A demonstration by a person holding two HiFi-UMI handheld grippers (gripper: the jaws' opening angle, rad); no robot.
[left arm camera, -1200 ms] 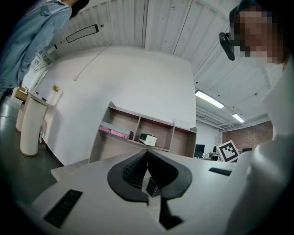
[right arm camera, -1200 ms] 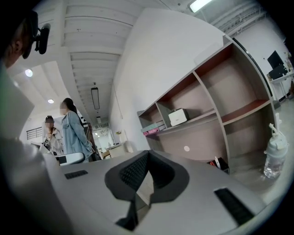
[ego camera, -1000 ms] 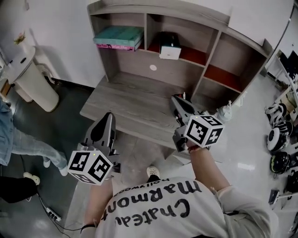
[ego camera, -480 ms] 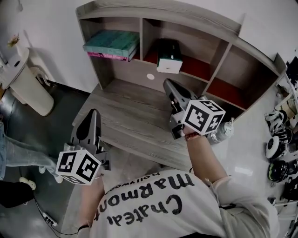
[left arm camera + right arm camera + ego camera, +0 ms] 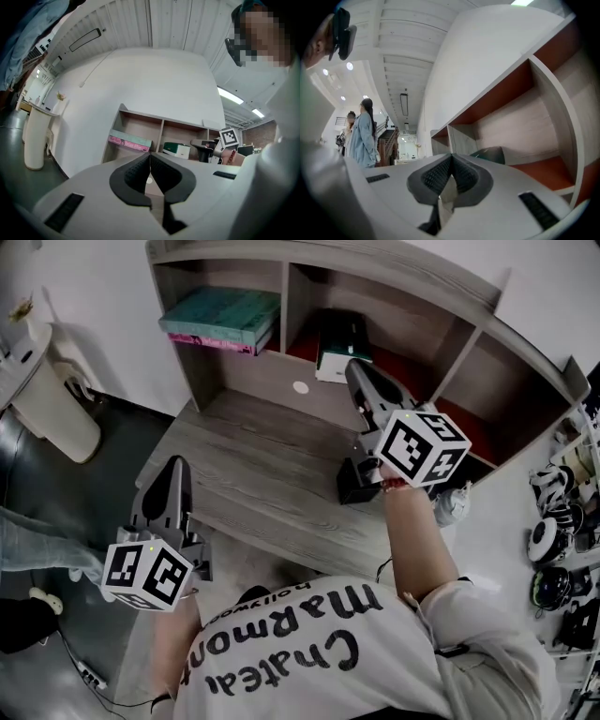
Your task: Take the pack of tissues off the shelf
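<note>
Left gripper point(image 5: 174, 468): jaws closed together, nothing held; positioned at the front edge of the desk point(image 5: 253, 465), well apart from the pack.
Books point(image 5: 220, 320): stacked flat in the left compartment.
Pack of tissues point(image 5: 337, 341): seated in the middle compartment of the shelf point(image 5: 459, 357).
Right gripper point(image 5: 356, 368): jaws shut together, empty; tips positioned just in front of the pack.

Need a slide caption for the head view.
Shut right gripper faces the pack of tissues on the shelf; shut left gripper hovers by the desk edge.
</note>
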